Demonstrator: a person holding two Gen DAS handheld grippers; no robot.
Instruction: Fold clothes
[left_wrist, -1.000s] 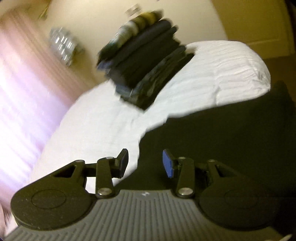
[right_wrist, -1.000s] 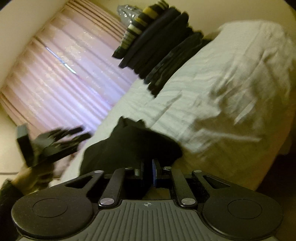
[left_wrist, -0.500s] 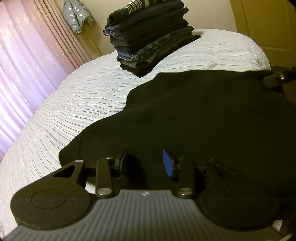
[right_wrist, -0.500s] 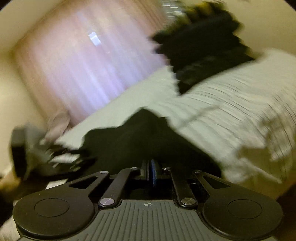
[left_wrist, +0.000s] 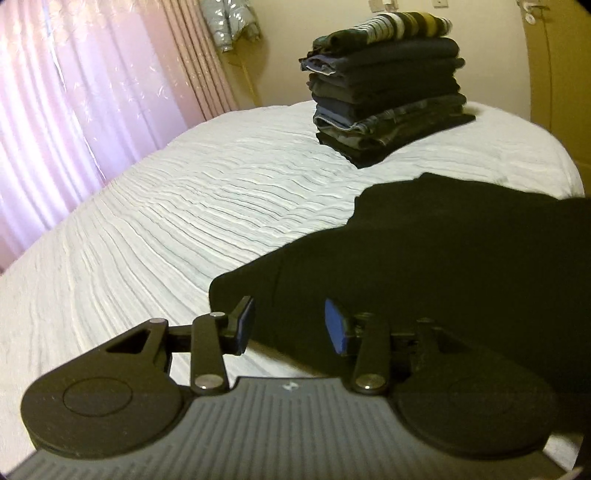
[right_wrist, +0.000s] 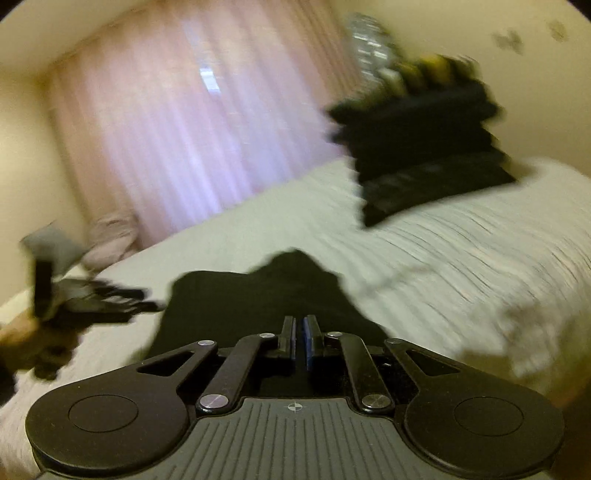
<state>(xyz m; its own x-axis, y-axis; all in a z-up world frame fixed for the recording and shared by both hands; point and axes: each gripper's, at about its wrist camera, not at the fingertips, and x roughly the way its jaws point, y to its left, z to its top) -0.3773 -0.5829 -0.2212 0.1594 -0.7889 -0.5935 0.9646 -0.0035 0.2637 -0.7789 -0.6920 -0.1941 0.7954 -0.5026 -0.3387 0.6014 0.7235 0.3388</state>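
Note:
A black garment (left_wrist: 424, 258) lies spread on the white bed (left_wrist: 184, 221). My left gripper (left_wrist: 290, 323) is open and empty, low over the garment's near left edge. In the right wrist view my right gripper (right_wrist: 299, 338) is shut on the near edge of the same black garment (right_wrist: 258, 295), and the left gripper (right_wrist: 110, 299) shows blurred at the far left. A tall stack of folded dark clothes (left_wrist: 384, 92) stands at the far end of the bed; it also shows in the right wrist view (right_wrist: 424, 147).
Pink curtains (left_wrist: 74, 103) hang along the left. A silver jacket (left_wrist: 229, 22) hangs on the far wall. A door (left_wrist: 557, 74) is at the far right. The bed's right edge (right_wrist: 535, 350) drops off beside the garment.
The left gripper has swung from tilted to level and shifted left, so the garment now lies to its right. The right gripper stays shut on the garment, which has spread flatter.

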